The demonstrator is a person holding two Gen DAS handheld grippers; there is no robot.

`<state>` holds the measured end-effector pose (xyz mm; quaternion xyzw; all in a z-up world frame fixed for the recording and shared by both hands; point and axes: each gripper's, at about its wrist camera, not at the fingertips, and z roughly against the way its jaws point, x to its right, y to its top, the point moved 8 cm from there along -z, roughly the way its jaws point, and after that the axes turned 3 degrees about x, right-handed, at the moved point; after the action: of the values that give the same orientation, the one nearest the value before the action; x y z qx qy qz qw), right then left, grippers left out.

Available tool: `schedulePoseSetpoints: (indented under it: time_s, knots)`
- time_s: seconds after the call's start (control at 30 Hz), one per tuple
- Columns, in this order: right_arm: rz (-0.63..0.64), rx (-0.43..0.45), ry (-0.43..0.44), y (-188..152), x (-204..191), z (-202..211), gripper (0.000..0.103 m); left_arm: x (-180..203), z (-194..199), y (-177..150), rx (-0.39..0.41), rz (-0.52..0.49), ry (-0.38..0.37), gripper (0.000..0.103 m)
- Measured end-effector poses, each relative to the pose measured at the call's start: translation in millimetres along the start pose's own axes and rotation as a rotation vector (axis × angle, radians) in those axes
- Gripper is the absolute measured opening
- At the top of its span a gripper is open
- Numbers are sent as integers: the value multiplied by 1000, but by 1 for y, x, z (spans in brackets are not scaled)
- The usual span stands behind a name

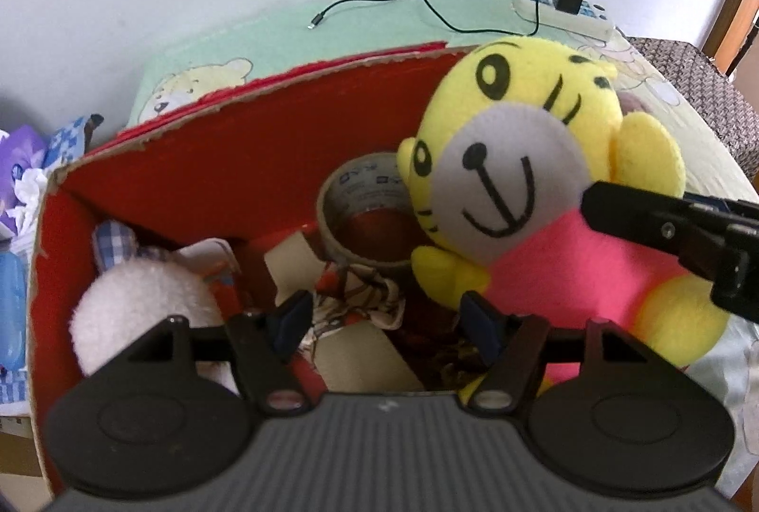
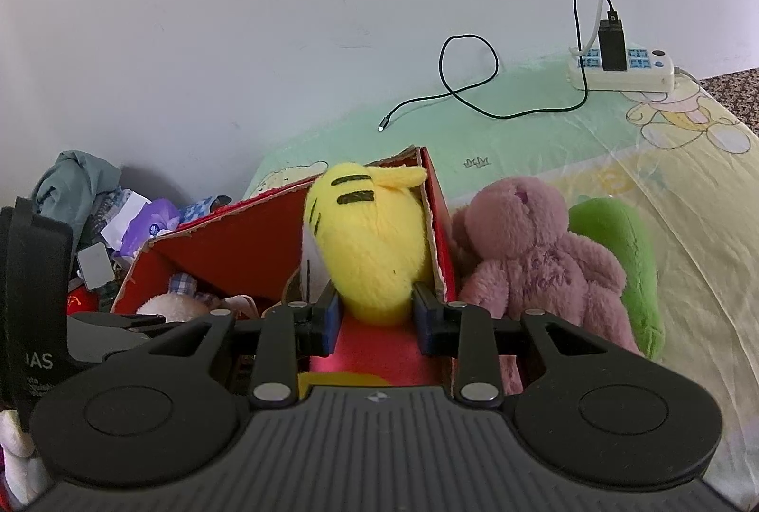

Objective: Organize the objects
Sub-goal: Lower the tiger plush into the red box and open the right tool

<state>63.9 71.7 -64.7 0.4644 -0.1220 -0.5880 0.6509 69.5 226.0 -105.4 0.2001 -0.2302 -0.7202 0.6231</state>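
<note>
A yellow tiger plush (image 1: 531, 199) with a pink shirt is held over the right end of a red cardboard box (image 1: 227, 142). My right gripper (image 2: 377, 317) is shut on the tiger plush (image 2: 370, 246), its pads pinching the plush near the neck; its arm shows in the left wrist view (image 1: 673, 227). My left gripper (image 1: 386, 320) is open and empty, hovering over the box interior. Inside the box lie a tape roll (image 1: 365, 218), a white plush (image 1: 142, 312) and patterned cloth (image 1: 360, 298).
A pink bear plush (image 2: 536, 265) and a green plush (image 2: 626, 256) lie on the bed right of the box. A power strip (image 2: 626, 70) with a black cable (image 2: 469, 85) sits by the wall. Clutter of bags and cloth (image 2: 109, 208) lies left of the box.
</note>
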Motion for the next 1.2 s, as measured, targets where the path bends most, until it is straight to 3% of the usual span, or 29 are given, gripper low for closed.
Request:
schedulePoseSetpoints:
  time_s: [0.63,1.2]
  knots:
    - [-63,5,53,-4,7,11,32,3,-1,-1,-2,-48,82,75]
    - [-83,14,77,-6,9,19,31,-4,7,1,12,-10,157,78]
